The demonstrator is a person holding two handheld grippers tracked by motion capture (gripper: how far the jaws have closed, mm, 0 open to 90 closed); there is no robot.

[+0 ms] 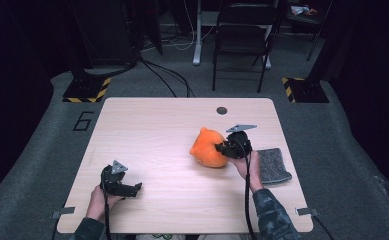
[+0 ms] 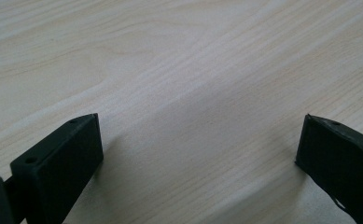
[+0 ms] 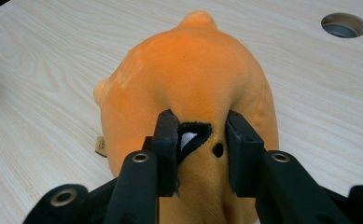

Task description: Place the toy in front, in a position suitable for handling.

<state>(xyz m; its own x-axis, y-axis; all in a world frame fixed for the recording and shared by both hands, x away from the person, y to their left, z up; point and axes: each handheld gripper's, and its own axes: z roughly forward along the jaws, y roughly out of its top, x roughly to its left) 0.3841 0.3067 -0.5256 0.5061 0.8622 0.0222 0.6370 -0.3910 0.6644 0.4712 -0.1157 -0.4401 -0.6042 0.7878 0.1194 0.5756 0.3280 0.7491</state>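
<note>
An orange plush toy point(image 1: 208, 148) lies on the wooden table point(image 1: 157, 130), right of the middle. My right gripper point(image 1: 221, 148) meets it from the right. In the right gripper view its jaws pinch a fold of the orange plush toy point(image 3: 193, 74) beside a black-and-white eye patch, and the right gripper point(image 3: 198, 154) is shut on that fold. My left gripper point(image 1: 132, 190) rests near the table's front left, held by a hand. In the left gripper view the left gripper point(image 2: 200, 154) stands wide open over bare wood.
A grey felt pad point(image 1: 273, 165) lies at the table's right edge, beside the right hand. A round cable hole point(image 1: 222, 110) sits near the far edge. Behind the table stand a folding chair point(image 1: 242, 35) and striped stand bases point(image 1: 88, 89).
</note>
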